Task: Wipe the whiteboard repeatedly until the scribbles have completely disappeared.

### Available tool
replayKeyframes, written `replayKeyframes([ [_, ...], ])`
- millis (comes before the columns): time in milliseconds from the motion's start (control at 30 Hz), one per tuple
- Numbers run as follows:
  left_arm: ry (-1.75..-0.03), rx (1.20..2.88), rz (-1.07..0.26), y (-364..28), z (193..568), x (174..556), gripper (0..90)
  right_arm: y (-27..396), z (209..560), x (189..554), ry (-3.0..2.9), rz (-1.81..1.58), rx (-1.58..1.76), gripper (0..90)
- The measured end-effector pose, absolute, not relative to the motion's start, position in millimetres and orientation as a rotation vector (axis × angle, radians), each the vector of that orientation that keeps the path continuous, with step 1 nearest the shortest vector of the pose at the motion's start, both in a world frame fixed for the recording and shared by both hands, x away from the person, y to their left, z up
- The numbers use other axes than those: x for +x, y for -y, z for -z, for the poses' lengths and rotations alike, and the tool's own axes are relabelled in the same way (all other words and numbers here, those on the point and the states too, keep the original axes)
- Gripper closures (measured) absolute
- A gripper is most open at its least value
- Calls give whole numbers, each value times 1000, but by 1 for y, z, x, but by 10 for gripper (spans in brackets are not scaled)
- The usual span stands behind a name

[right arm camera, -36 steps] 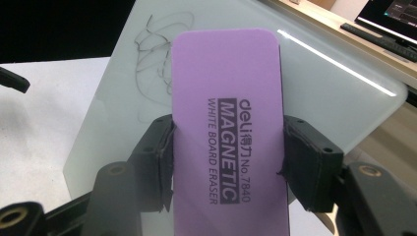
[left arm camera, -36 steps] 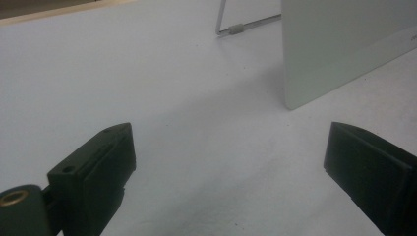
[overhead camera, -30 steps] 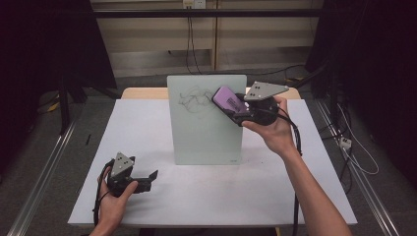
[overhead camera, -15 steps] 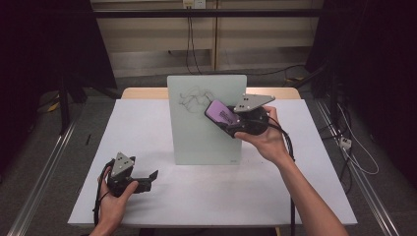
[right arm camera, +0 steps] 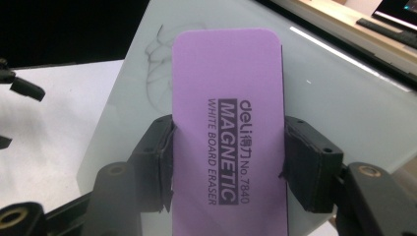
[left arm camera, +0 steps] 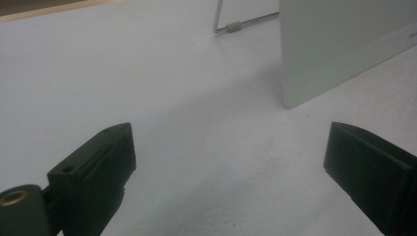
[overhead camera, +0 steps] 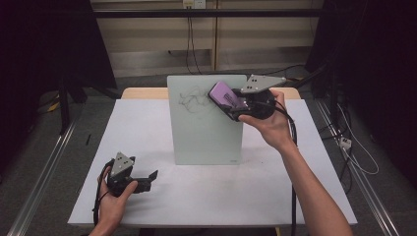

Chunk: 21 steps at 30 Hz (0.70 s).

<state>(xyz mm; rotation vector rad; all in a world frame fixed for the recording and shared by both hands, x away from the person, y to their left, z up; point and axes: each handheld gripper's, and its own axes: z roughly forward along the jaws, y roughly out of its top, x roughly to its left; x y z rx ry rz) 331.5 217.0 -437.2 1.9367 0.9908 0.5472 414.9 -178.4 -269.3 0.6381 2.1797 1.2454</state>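
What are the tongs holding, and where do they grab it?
The right tongs clamp a purple whiteboard eraser by its two long side edges, near its lower half. The left tongs are open, holding nothing.

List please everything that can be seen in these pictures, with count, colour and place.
whiteboard eraser: one, purple with dark print, clamped between the right gripper's jaws, held at the board's upper right part.
glass board: one, pale grey-green, standing upright on the table's far middle, with dark scribbles near its top.
wire stand: one, metal, behind the board.
table: one, white top, wooden edge at the far side.
cables: several, dark, on the floor and wall behind.
right gripper: one, black with grey plate, shut on the eraser.
left gripper: one, black with grey plate, open, low over the table's near left.
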Motion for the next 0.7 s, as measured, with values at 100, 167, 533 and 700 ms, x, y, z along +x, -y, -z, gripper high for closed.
replayKeyframes([
  [100, -988, 1935, -546, -217, 437, 331, 54, 176, 270, 415, -2177, -1239, 636, 419],
  [167, -989, 1936, -546, -217, 438, 331, 55, 174, 273, 414, -2183, -1242, 637, 419],
  [533, -980, 1950, -545, -215, 438, 332, 55, 154, 302, 408, -2258, -1228, 600, 418],
  [700, -979, 1953, -545, -215, 437, 332, 55, 143, 317, 404, -2304, -1204, 583, 418],
])
